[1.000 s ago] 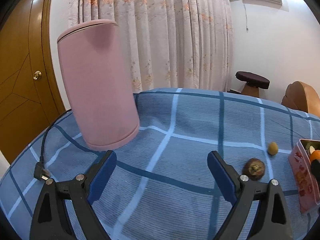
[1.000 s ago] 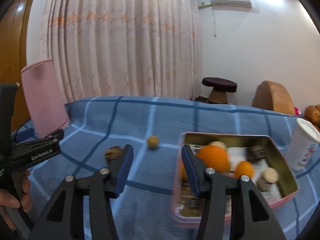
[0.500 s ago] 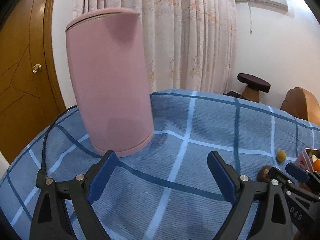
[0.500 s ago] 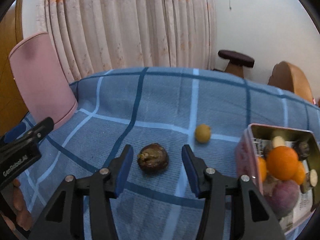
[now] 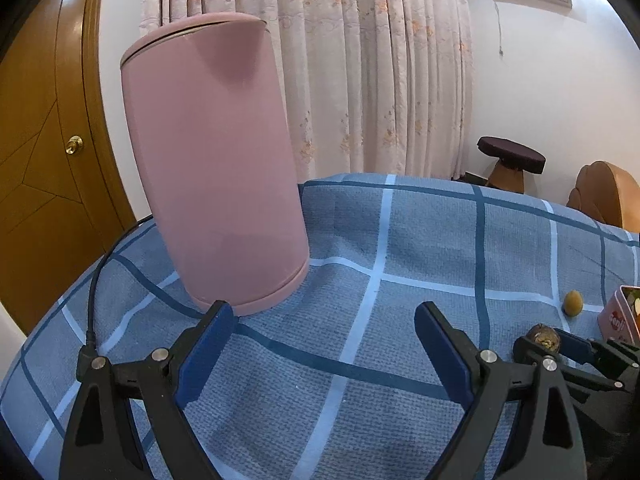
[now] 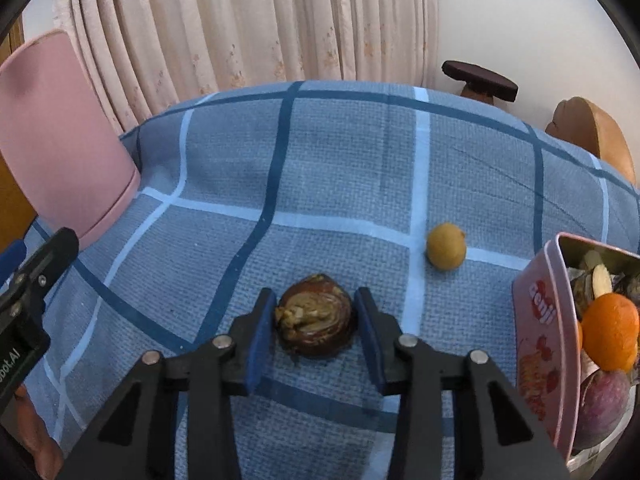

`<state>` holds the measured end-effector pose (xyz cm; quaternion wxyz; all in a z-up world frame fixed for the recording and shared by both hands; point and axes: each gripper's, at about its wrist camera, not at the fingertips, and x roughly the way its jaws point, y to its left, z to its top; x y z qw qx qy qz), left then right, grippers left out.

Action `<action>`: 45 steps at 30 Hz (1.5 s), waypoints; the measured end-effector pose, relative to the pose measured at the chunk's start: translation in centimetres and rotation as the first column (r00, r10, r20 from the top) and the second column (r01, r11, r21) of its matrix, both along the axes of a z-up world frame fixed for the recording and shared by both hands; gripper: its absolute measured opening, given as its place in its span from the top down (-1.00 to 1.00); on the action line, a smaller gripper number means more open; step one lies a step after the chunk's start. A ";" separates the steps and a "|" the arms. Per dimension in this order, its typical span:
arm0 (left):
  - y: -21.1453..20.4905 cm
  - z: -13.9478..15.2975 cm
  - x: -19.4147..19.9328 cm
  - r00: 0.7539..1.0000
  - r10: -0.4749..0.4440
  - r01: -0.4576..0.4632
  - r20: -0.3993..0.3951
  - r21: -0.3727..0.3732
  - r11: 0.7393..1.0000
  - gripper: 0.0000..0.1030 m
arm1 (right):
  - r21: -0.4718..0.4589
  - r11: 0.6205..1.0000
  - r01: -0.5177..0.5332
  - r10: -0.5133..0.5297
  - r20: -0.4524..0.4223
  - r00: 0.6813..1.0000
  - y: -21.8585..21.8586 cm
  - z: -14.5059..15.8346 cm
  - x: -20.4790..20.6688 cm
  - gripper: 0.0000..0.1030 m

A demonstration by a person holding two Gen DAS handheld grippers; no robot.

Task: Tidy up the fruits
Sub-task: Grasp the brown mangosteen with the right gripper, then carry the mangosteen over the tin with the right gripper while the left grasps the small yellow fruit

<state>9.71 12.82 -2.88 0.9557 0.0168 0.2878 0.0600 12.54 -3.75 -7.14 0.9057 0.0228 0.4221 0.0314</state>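
A dark brown wrinkled fruit (image 6: 314,316) lies on the blue checked cloth, between the open fingers of my right gripper (image 6: 314,330); the pads stand close on both sides of it. A small yellow fruit (image 6: 446,246) lies just beyond, to the right. A pink tin (image 6: 542,320) at the right edge holds an orange (image 6: 610,326) and several other fruits. In the left wrist view my left gripper (image 5: 320,348) is open and empty over the cloth; the brown fruit (image 5: 542,338) and the yellow fruit (image 5: 572,302) show at the right.
A tall pink cylinder (image 5: 216,160) stands at the table's left, just beyond my left gripper, with a black cable (image 5: 94,292) beside it. Curtains, a wooden door and a stool (image 5: 512,160) stand behind the table.
My right gripper has moved forward and down, so its fingers now flank the brown fruit. My left gripper has moved closer to the pink cylinder.
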 end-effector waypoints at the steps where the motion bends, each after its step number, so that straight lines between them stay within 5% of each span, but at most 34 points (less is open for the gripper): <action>1: 0.0 -0.1 0.0 1.000 0.000 0.000 -0.001 0.002 1.000 -0.81 | -0.014 1.000 -0.001 0.001 -0.001 1.000 0.1 0.0 0.0 0.16; 6: -0.1 0.0 -0.2 1.000 -0.009 0.009 0.017 0.006 1.000 -0.81 | 0.010 1.000 -0.008 0.008 0.013 1.000 0.0 0.2 -0.5 0.19; 15: -1.1 0.1 -1.0 0.993 -0.104 0.105 0.048 -0.020 0.994 -0.81 | -0.071 0.997 -0.026 0.044 0.275 0.960 -0.1 3.2 -6.2 0.19; 22: -3.1 -0.2 -1.7 0.974 -0.225 0.227 0.038 -0.086 0.970 -0.81 | -0.067 0.996 0.065 -0.034 0.382 0.924 -6.3 5.0 -10.9 0.19; 30: -10.3 0.3 -1.5 0.910 -0.415 0.414 -0.001 -0.068 0.908 -0.81 | -0.011 0.989 0.146 -0.129 0.411 0.902 -11.8 5.4 -14.2 0.19; 35: -15.2 -1.0 1.1 0.899 -0.423 0.423 -0.115 -0.020 0.906 -0.81 | -0.022 0.987 0.159 -0.134 0.430 0.893 -12.8 5.7 -14.8 0.19; 41: -18.2 -2.0 3.8 0.879 -0.443 0.437 -0.176 -0.073 0.896 -0.80 | -0.013 0.987 0.161 -0.140 0.434 0.890 -13.8 6.0 -14.5 0.19; 43: -19.2 -2.2 4.6 0.880 -0.438 0.436 -0.183 -0.050 0.898 -0.75 | 0.002 0.987 0.161 -0.146 0.426 0.893 -14.2 6.0 -14.3 0.19; 45: -20.1 -2.8 5.5 0.875 -0.431 0.435 -0.222 -0.031 0.900 -0.44 | 0.012 0.987 0.160 -0.151 0.415 0.897 -14.5 5.8 -14.1 0.19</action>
